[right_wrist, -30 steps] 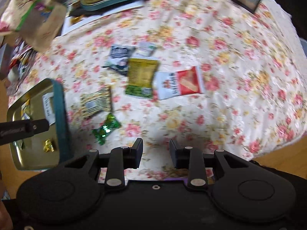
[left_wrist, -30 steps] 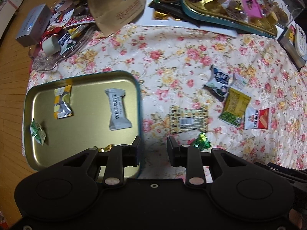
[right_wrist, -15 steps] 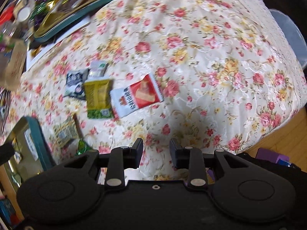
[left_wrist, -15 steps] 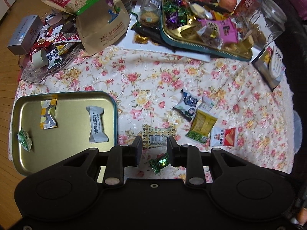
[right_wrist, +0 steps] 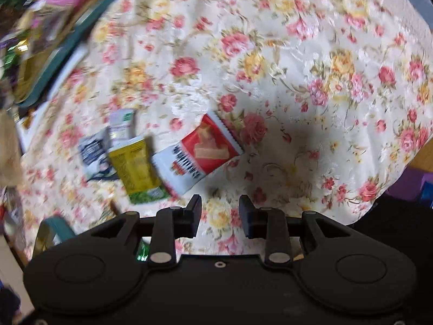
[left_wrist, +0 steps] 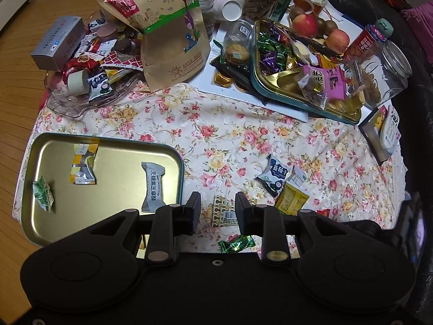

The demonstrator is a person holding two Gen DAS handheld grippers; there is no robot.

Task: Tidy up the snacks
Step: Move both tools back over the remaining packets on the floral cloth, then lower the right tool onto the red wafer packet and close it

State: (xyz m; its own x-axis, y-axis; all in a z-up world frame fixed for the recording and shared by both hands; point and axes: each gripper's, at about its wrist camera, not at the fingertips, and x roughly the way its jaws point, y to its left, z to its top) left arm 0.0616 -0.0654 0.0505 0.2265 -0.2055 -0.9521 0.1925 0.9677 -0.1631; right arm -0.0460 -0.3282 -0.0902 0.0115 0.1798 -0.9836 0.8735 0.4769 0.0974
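A gold tray with a teal rim [left_wrist: 108,139] lies at the left on the flowered cloth. It holds a grey-white packet [left_wrist: 153,187], a yellow-silver packet [left_wrist: 82,166] and a green candy [left_wrist: 42,193]. My left gripper [left_wrist: 217,200] hangs high above the tray's right edge, its jaws closing a little with nothing between them. Below it lie a patterned packet [left_wrist: 224,212] and a green foil candy [left_wrist: 236,243]. My right gripper [right_wrist: 220,203] is open and empty over bare cloth, just below-right of a red-and-white wafer packet [right_wrist: 200,154], a yellow-green packet [right_wrist: 135,168] and a dark blue packet [right_wrist: 93,154].
At the back stand a second teal tray [left_wrist: 270,97] full of sweets, a brown paper bag [left_wrist: 165,27], a glass dish [left_wrist: 81,100] of wrappers, a grey box [left_wrist: 58,43], jars [left_wrist: 384,73] and apples [left_wrist: 304,24]. The cloth's right edge [right_wrist: 392,178] drops to the floor.
The left gripper has risen, so more of the table shows and the tray looks smaller. The right gripper has swung right, rolled and sunk toward the cloth near the wafer packet.
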